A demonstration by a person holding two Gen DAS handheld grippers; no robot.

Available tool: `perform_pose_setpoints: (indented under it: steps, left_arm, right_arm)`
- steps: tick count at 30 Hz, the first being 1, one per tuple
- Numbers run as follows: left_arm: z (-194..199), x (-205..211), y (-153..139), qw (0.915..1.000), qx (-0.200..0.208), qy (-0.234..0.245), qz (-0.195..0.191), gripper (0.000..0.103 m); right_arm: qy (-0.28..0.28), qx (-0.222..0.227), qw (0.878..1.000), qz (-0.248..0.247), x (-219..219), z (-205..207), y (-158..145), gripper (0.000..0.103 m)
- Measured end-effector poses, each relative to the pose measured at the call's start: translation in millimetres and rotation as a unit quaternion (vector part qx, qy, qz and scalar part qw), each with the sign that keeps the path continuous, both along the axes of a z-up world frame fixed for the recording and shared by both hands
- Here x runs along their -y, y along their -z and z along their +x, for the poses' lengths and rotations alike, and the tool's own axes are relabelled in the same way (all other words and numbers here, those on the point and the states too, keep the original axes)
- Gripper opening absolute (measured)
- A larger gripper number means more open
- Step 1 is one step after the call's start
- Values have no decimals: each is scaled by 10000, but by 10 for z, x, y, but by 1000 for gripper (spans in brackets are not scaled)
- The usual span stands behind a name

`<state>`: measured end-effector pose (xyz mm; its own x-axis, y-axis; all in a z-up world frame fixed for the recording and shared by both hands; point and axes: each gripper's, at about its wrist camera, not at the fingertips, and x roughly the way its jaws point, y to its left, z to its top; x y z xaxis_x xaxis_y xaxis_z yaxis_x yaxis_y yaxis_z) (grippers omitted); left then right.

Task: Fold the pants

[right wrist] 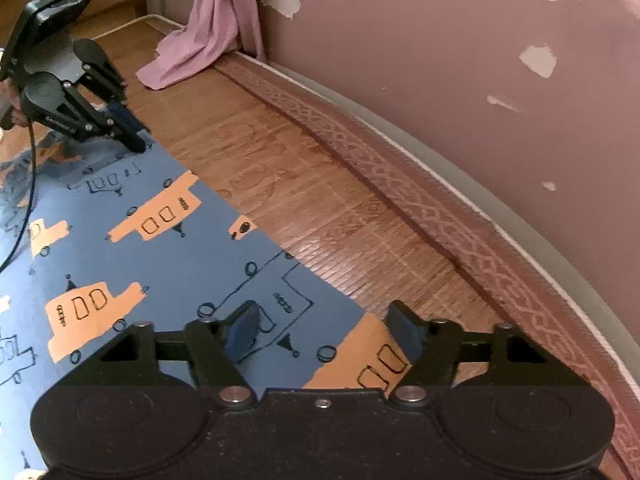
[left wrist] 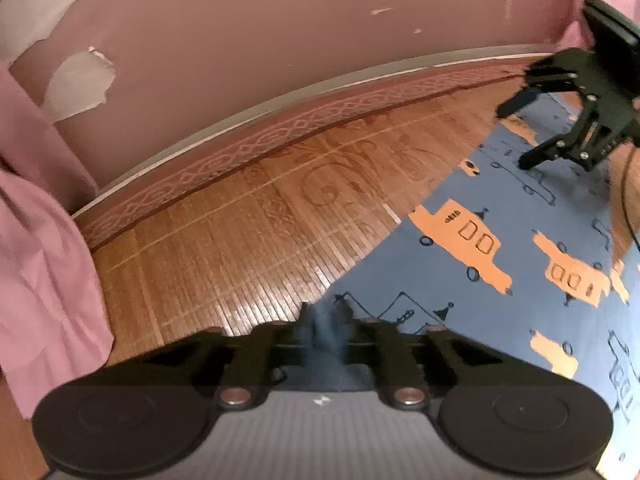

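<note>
In the left wrist view, the left gripper is seen closed on a bunched fold of the blue pants, which spread toward three o'clock over the bamboo mat; the right gripper hovers spread at two o'clock. In the right wrist view, the right gripper is held agape above the pants edge, the left gripper pinching cloth at ten o'clock. One pink cloth is seen by the wall.

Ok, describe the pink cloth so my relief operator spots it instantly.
Start at the peeling pink wall and follow its patterned border to the far corner. There the pink cloth hangs crumpled onto the bamboo mat; it is plain, unlike the blue car-print pants.
</note>
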<state>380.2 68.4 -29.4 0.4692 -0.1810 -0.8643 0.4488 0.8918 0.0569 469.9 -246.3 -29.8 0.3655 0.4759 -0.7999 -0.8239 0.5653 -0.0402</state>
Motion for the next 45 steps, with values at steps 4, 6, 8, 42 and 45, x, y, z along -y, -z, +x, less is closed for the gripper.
perform_pose_setpoints:
  steps: [4, 6, 8, 42, 45]
  left_arm:
    - [-54, 107, 4, 9996, 103, -229, 156, 3]
    - [-109, 128, -4, 9991, 230, -317, 183, 2]
    - [-156, 123, -14, 9983, 353, -435, 179, 2]
    - [-11, -666, -151, 9614, 2176, -1675, 139, 80]
    - [-210, -1047, -227, 9664, 2089, -1493, -101, 90]
  right_arm:
    - [175, 171, 9997, 15, 11, -91, -10, 34]
    - [221, 236, 9995, 14, 6, -163, -1, 19]
    - [238, 368, 9990, -21, -17, -240, 11, 4]
    - [983, 2195, 9667, -870, -723, 311, 53, 60]
    - [516, 1948, 9794, -110, -596, 274, -127, 94]
